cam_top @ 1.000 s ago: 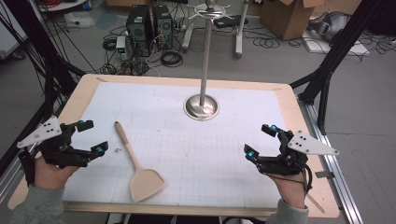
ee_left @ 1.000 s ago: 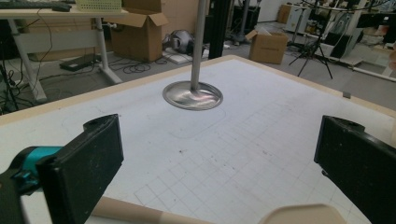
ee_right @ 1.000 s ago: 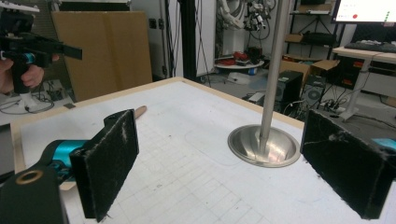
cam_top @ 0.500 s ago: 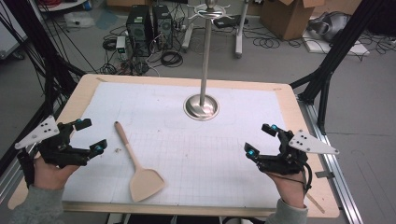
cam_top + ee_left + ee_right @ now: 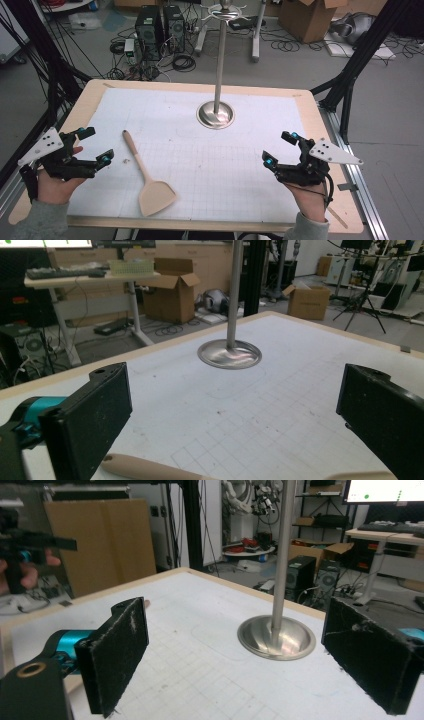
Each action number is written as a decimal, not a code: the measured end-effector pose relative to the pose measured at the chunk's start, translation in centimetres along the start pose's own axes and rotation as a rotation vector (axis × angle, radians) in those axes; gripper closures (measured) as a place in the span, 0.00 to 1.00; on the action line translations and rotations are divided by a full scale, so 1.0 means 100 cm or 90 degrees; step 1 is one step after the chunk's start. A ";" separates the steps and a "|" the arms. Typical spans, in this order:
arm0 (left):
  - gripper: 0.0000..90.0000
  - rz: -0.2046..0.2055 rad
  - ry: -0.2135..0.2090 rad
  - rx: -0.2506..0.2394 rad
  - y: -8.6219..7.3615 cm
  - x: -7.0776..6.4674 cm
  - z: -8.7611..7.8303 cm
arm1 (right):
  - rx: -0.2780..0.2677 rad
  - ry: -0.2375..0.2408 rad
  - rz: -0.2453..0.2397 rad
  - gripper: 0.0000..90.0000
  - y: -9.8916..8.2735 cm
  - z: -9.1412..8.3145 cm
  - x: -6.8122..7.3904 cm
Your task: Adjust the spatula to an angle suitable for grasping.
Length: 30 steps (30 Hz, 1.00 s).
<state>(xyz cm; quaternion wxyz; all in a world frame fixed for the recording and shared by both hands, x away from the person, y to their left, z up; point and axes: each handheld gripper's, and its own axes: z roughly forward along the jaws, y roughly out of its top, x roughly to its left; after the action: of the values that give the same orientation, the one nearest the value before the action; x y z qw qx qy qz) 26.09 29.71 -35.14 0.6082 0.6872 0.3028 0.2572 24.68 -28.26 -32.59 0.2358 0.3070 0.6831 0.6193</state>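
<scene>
The left tongs (image 5: 95, 146) hover near the tabletop's (image 5: 320, 200) left edge, jaws spread wide and holding nothing, with the wooden spatula (image 5: 148, 175) just beside them to the right. The spatula lies flat on the white grid mat (image 5: 225, 165), its handle toward the far-left and its blade toward the near edge. Picking it up looks like the step in hand; it would go best if the left tongs came down across the slim handle (image 5: 145, 469), which sits low between the jaws in the left gripper view, and closed squarely so the rounded wood does not roll. Further right, the metal stand (image 5: 216, 112) rises from its round base near the far edge, well apart from the spatula and not in the way. The right tongs (image 5: 281, 148) wait near the right edge, also wide open and empty.
</scene>
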 end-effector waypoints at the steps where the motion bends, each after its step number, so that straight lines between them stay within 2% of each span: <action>1: 0.02 -0.006 -0.005 0.003 -0.003 0.000 0.002 | -0.007 0.008 0.001 0.12 0.000 0.001 0.000; 7: 0.02 -0.016 -0.009 0.027 -0.015 0.001 0.010 | -0.003 0.013 -0.017 0.12 -0.001 0.004 0.000; 11: 0.03 -0.023 -0.009 0.050 -0.026 0.000 0.021 | -0.005 0.013 -0.019 0.12 -0.001 0.005 0.000; 14: 0.03 -0.028 -0.009 0.057 -0.029 0.000 0.025 | 0.000 0.012 -0.013 0.12 -0.002 0.005 -0.001; 17: 0.12 -0.031 -0.009 0.079 -0.036 0.000 0.031 | 0.000 0.013 -0.018 0.12 -0.002 0.005 -0.001; 23: 0.18 -0.029 -0.004 0.108 -0.043 -0.002 0.039 | -0.004 0.014 -0.007 0.12 -0.003 0.004 -0.002; 24: 0.25 -0.025 0.008 0.125 -0.045 -0.001 0.041 | -0.003 0.015 -0.008 0.12 -0.003 0.004 -0.002; 26: 0.35 -0.020 0.015 0.137 -0.046 -0.001 0.041 | -0.003 0.015 -0.010 0.12 -0.003 0.004 -0.002; 27: 0.36 -0.032 0.008 0.150 -0.050 0.000 0.044 | 0.001 0.017 -0.007 0.12 -0.003 0.004 -0.002; 30: 0.43 -0.033 0.008 0.166 -0.053 0.000 0.045 | 0.005 0.022 -0.007 0.12 -0.003 0.006 -0.001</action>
<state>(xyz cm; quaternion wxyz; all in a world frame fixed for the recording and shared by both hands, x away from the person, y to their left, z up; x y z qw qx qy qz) 28.84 27.04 -40.97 0.5186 0.7506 0.3551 0.2038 25.12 -27.97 -33.01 0.2262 0.2937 0.6911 0.6204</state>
